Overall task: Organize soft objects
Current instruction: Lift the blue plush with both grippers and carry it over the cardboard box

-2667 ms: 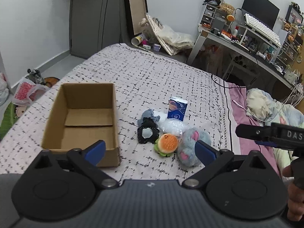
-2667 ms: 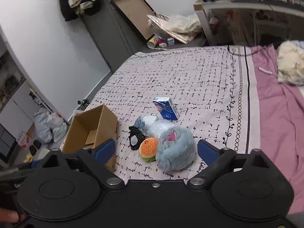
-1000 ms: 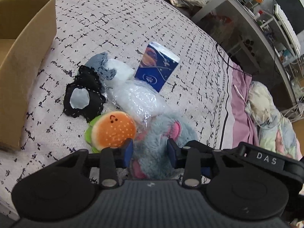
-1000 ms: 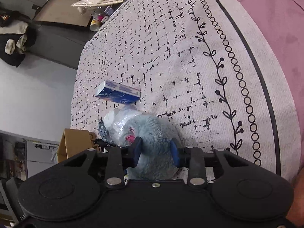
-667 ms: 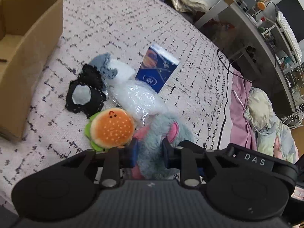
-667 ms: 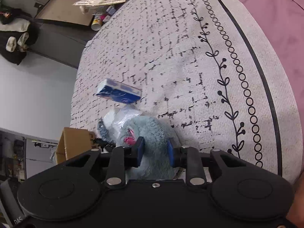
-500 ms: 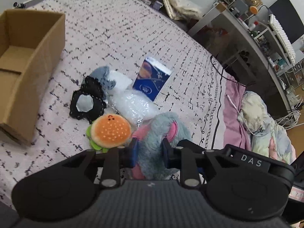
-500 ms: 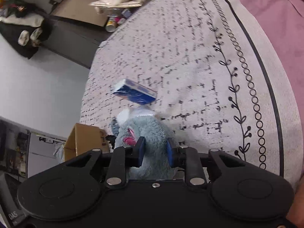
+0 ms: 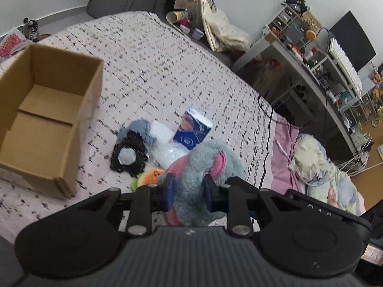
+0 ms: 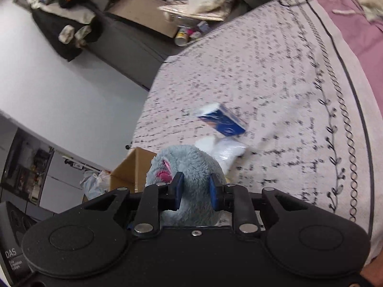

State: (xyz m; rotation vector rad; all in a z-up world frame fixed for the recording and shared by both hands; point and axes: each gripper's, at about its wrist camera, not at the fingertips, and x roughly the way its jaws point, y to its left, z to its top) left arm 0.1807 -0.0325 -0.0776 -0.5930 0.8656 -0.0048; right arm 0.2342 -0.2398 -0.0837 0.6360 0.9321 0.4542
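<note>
My left hand-held gripper (image 9: 186,192) and right hand-held gripper (image 10: 195,191) are both clamped tight on one grey-blue plush toy (image 9: 205,165), at lower centre of each frame, raised off the bed (image 9: 153,71). Behind it lies one burger plush (image 9: 149,178), partly hidden by my left fingers; one black-frilled pad (image 9: 129,157), one clear plastic bag (image 9: 171,154) and one blue tissue pack (image 9: 192,131). One open cardboard box (image 9: 47,119) stands at far left.
</note>
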